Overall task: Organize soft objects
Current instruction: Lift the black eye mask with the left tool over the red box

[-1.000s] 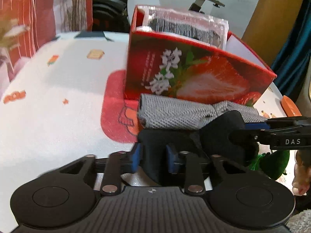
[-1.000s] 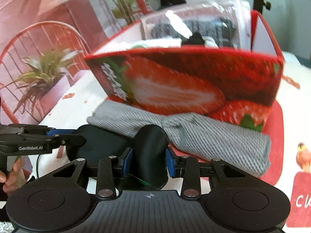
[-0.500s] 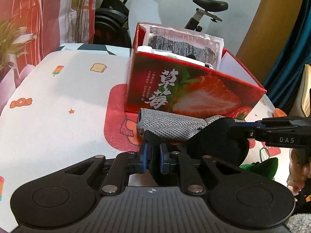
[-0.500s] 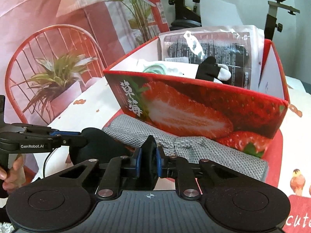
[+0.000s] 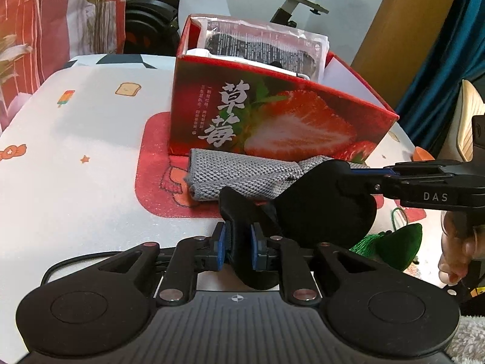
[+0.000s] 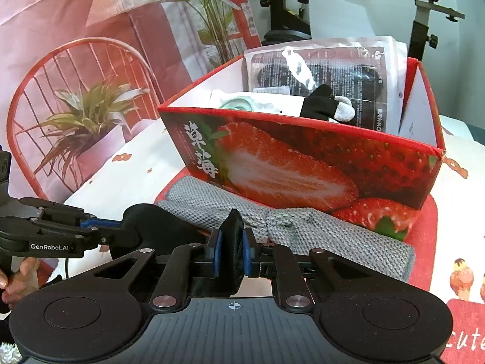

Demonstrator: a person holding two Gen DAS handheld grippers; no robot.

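We are holding a black eye mask [image 5: 327, 209] just above the counter [image 5: 75, 151], at 6 o'clock from the strawberry box [image 5: 272, 121] and grey knit cloth [image 5: 242, 176]. Our left hand-held gripper [image 5: 238, 242] and right hand-held gripper [image 6: 232, 253] are each clenching one end.

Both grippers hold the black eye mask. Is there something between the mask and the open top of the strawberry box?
Only the box's near wall, which the mask must rise over. A grey cloth lies on the table below the path. Inside, packets and a glove fill the back, leaving some room in front.
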